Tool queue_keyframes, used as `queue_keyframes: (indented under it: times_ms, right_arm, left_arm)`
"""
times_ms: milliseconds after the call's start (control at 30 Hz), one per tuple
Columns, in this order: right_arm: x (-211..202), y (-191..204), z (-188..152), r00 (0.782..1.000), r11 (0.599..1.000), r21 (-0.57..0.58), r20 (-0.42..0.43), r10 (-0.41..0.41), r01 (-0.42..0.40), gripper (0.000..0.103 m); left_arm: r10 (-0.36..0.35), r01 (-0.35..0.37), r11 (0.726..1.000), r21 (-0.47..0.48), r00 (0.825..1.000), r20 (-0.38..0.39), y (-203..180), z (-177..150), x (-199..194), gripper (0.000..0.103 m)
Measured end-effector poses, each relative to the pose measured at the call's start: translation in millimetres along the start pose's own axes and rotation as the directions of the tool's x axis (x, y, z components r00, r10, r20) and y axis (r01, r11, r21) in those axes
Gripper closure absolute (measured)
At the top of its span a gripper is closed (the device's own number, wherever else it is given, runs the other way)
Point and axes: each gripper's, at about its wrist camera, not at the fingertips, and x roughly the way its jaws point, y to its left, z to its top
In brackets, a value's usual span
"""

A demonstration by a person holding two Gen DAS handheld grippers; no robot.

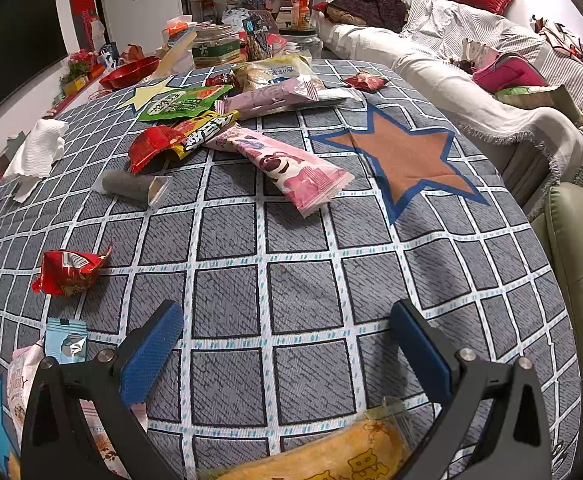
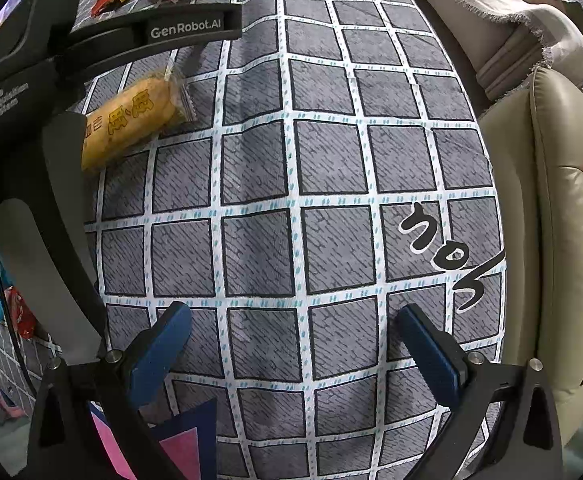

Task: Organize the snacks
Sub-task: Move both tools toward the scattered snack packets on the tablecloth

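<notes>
Snack packets lie scattered on a grey checked tablecloth [image 1: 299, 296]. In the left wrist view, a pink bear-print packet [image 1: 287, 164], a yellow and black packet [image 1: 201, 130], a red packet [image 1: 151, 148], a green packet [image 1: 183, 102] and a grey roll [image 1: 131, 188] lie in the middle and far part. A small red packet [image 1: 69, 272] lies at the left. A yellow cake packet [image 1: 323, 456] lies just under my open, empty left gripper [image 1: 287, 324]; it also shows in the right wrist view [image 2: 131, 120]. My right gripper [image 2: 295, 320] is open and empty over bare cloth.
A white tissue [image 1: 37, 156] lies at the far left edge. A red bowl [image 1: 131, 72], jars and a bottle [image 1: 300, 4] stand at the table's far end. A sofa [image 1: 471, 60] runs along the right, and a beige armchair [image 2: 551, 220] stands close by the right edge. The left gripper body [image 2: 111, 40] crosses the right view.
</notes>
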Motion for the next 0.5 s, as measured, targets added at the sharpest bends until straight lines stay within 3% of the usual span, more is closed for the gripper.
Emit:
queue_keyframes:
  times_ms: [300, 367, 400, 500]
  right_arm:
    - [3, -2, 10, 0.999, 1.0, 0.005, -0.042, 0.004, -0.004, 0.0]
    - [4, -2, 11, 0.999, 1.0, 0.012, -0.048, 0.005, -0.004, 0.0]
    - [5, -3, 16, 0.999, 1.0, 0.018, -0.05, 0.006, -0.005, 0.0]
    - [6, -6, 21, 0.999, 0.999, 0.048, -0.048, 0.006, -0.003, 0.0]
  left_arm:
    - [0.002, -0.002, 1.0, -0.001, 1.0, -0.007, -1, 0, 0, 0.0]
    - [-0.025, 0.029, 0.999, 0.039, 0.993, -0.113, -4, 6, 1, 0.0]
    - [-0.037, 0.051, 0.996, 0.068, 0.981, -0.191, -7, 10, 2, 0.0]
    - [-0.037, 0.072, 0.992, 0.102, 0.949, -0.313, -14, 21, 12, 0.0]
